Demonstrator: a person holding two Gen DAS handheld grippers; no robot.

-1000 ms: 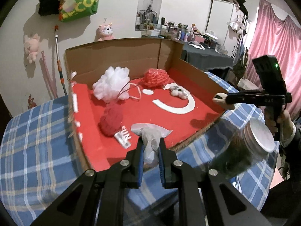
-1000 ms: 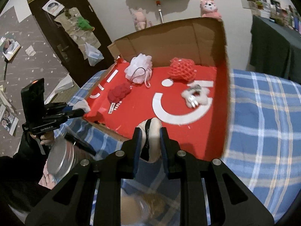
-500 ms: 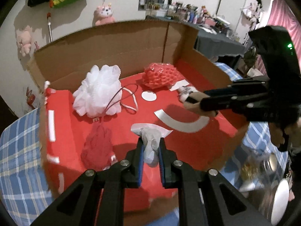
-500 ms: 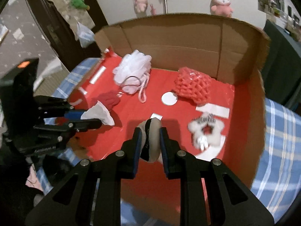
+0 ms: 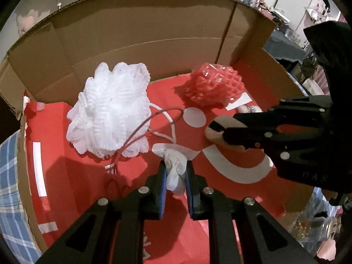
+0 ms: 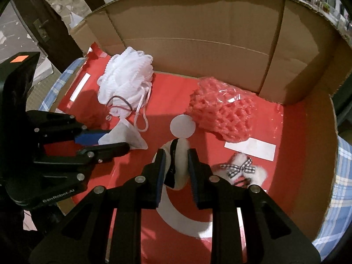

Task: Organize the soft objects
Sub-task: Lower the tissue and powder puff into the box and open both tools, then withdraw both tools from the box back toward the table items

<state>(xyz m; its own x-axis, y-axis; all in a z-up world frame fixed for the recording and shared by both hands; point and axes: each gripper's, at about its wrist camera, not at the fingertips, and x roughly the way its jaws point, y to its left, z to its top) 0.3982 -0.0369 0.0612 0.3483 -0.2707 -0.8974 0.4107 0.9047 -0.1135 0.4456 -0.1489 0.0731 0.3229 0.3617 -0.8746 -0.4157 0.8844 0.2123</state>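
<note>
1. Between the blue pads of our left gripper (image 5: 175,176), low over the near middle of the red floor, hangs a crumpled white cloth (image 5: 175,167); the fingers are clamped tight on it.
2. Our right gripper (image 6: 176,171) carries a cream and black soft pad (image 6: 178,162) just to the right of the cloth. Its jaws are beginning to open, though the pad still sits between them, touching both.
3. Around them lies a cardboard box (image 6: 198,33) with a red inner lining. A white mesh bath puff (image 5: 110,112) rests at the far left, a pink foam net (image 6: 222,112) at the far right, and a small fluffy piece with a checked bow (image 6: 242,169) lies near right.
4. We judge the step in hand to be setting both soft things down inside the box.
5. To do it well, we should lower each piece until it touches the red floor before letting go, so it drops flat instead of tumbling.
6. We should aim for the bare patch between the puff and the bow piece, clear of the puff's trailing cords (image 5: 154,123).
7. We should part the fingers fully and lift straight up, since limp cloth may cling to the pads.
</note>
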